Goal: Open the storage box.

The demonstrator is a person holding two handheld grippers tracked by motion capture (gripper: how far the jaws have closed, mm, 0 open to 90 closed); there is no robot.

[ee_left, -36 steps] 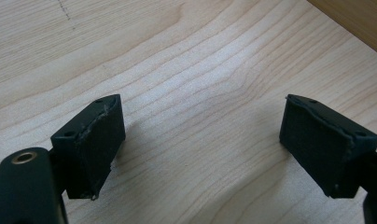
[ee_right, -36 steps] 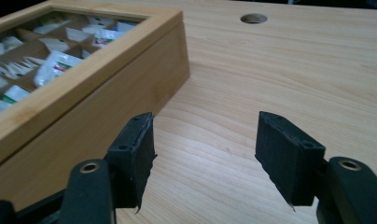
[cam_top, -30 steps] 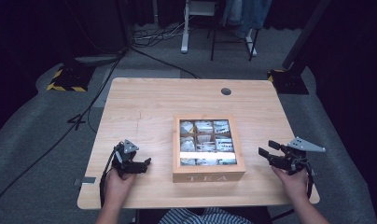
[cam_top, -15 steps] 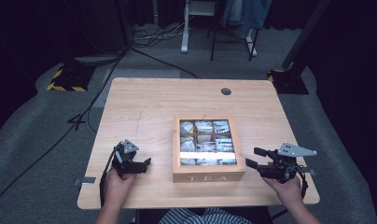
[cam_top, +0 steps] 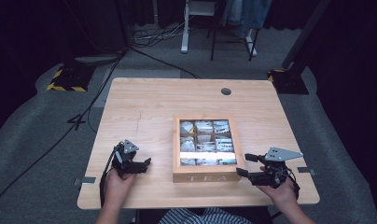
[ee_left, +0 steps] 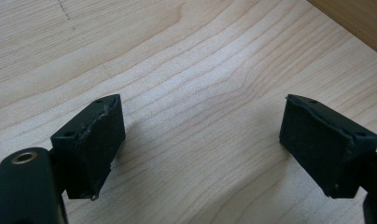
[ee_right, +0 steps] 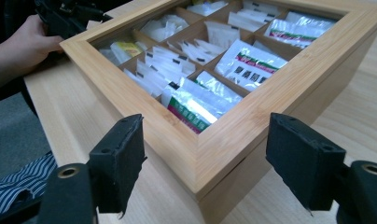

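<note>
The tea box [cam_top: 206, 148] is sitting on the table [cam_top: 149, 100], near the front edge and a little right of the middle, lid down, with sachets [ee_right: 196, 100] showing through the window in their compartments. The right gripper [cam_top: 247, 165] is being brought in level toward the box's near right corner; its jaws have just been opening and are standing wide, with nothing pressed between them. In the right gripper view the corner of the box [ee_right: 210, 158] is being framed squarely between the two pads, one pad [ee_right: 123, 161] on each side, both clear of the wood. The left gripper [cam_top: 141, 164] is being held still on the table well left of the box, its jaws spread over bare wood and holding nothing.

The step in hand is being judged as an approach to the lid or the corner of the box. For it to go well, the spread should be kept wide until the pads are past the frame. The approach should be slowed and aimed at the lid's edge, not the base, if the lid is to be lifted. The box is likely to slide on the smooth top, so it should be steadied by the left gripper against its left wall. The window should be kept free of the pads.
</note>
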